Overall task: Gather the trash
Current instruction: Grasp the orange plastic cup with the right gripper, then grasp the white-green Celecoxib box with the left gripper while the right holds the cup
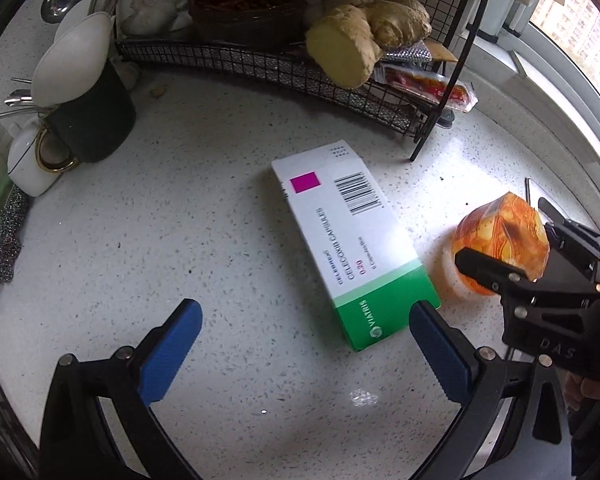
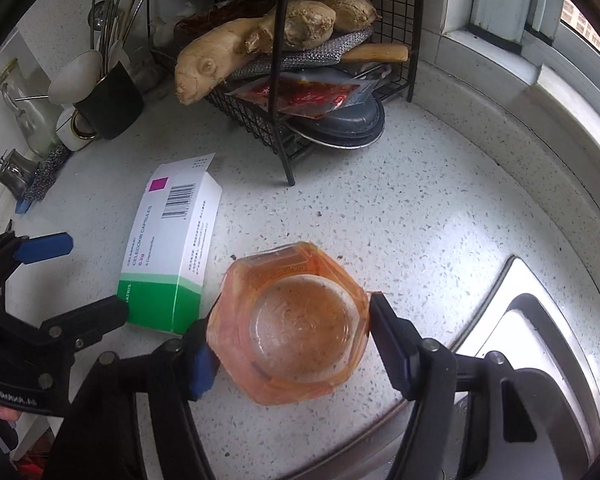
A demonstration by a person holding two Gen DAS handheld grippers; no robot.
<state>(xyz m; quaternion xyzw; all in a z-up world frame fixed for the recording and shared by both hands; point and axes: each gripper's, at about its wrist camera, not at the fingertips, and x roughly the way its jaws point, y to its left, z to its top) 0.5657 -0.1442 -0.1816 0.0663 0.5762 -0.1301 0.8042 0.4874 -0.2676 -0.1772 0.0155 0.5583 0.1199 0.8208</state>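
Observation:
A white and green medicine box lies flat on the speckled counter. My left gripper hangs open just above it, blue pads wide apart; the right pad is close to the box's green end. To the right of the box stands an empty orange plastic cup, mouth up. My right gripper straddles the cup, one pad against each side wall. In the left wrist view the right gripper sits around the cup. The left gripper appears at the right wrist view's left edge.
A black wire rack behind the box holds ginger and red sauce packets. A black utensil holder and a steel scourer stand at the left. A steel sink rim curves at the right, under a window sill.

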